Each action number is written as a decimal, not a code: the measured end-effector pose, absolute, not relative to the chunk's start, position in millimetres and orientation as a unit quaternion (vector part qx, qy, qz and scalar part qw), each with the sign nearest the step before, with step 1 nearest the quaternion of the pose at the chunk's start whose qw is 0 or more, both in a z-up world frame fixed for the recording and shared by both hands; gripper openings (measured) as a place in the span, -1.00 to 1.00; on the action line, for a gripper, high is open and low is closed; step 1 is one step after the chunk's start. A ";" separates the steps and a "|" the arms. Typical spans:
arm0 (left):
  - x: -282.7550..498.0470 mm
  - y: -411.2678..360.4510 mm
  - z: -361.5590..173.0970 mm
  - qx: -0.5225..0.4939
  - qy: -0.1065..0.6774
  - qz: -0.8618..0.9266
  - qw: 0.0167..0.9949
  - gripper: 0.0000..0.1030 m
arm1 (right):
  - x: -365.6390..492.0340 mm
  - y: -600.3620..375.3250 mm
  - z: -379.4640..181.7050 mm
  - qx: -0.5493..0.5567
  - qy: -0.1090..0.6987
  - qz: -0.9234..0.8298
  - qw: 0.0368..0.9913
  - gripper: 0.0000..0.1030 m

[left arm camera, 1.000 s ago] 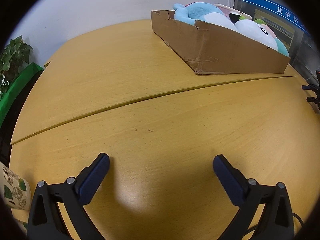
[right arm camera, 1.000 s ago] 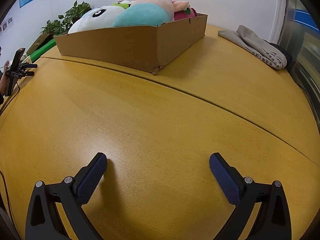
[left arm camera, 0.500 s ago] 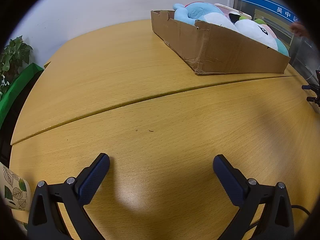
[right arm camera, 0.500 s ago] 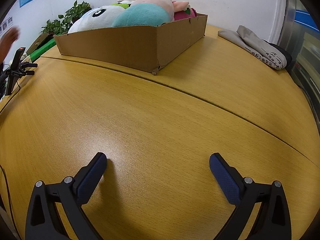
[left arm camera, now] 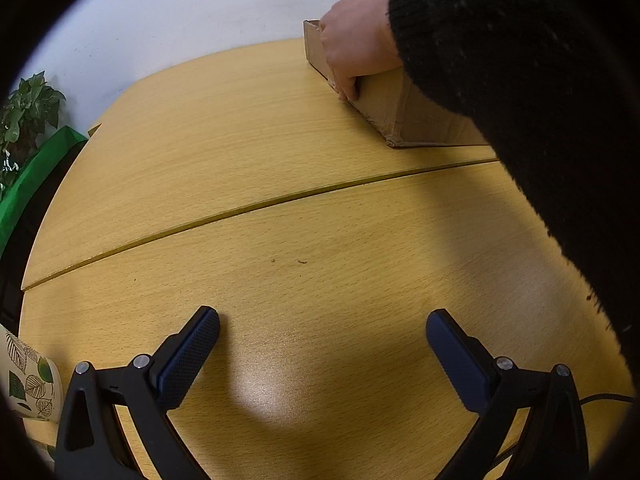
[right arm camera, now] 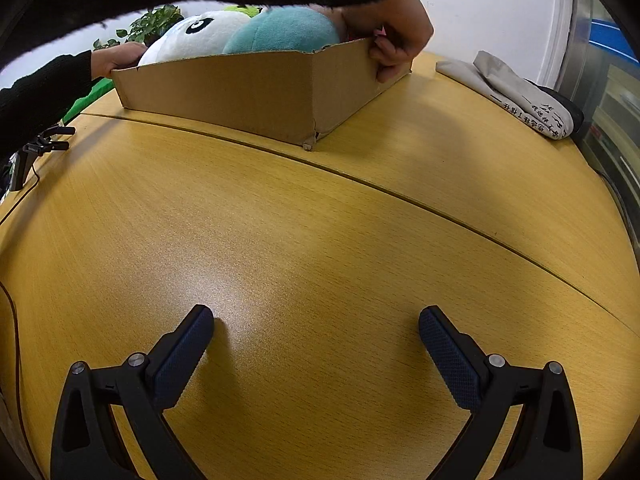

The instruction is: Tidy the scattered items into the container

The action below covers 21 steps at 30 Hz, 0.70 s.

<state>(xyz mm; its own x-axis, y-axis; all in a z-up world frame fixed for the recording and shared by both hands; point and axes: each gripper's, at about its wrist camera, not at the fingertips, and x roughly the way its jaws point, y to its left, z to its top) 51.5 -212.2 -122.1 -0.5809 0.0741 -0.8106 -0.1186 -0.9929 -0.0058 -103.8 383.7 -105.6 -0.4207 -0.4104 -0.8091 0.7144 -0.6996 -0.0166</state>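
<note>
Left tongs [left arm camera: 322,330] and right tongs [right arm camera: 316,320] low over the near part of the table [right arm camera: 280,220], spread wide, nothing between them. Beyond the table seam, the box [right arm camera: 248,92] at the far side, plush toys [right arm camera: 240,32] piled inside it. One hand [right arm camera: 394,46] on the box's right end, another hand [right arm camera: 120,56] at its left end. Folded cloth bag [right arm camera: 520,100] on the table right of the box. Potted plant [left arm camera: 24,108] off the table's far left edge; paper cup [left arm camera: 30,386] at the near left edge. Small tripod [right arm camera: 44,146] at the table's left edge in the right wrist view.
</note>
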 end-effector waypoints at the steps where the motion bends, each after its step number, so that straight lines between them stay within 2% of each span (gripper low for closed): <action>1: 51.4 -212.6 -122.0 -0.455 0.024 0.889 0.054 1.00 | -103.6 383.6 -105.6 0.416 0.183 -0.823 0.342 1.00; 21: 48.8 -224.1 -120.0 -0.456 0.027 0.888 0.053 1.00 | -103.2 382.4 -104.9 0.415 0.182 -0.824 0.340 1.00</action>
<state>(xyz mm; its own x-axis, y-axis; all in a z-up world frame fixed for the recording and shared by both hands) 48.8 -224.1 -120.0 -0.5789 0.0693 -0.8124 -0.1181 -0.9930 -0.0005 -103.2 382.4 -104.9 -0.4236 -0.4093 -0.8081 0.7123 -0.7017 -0.0180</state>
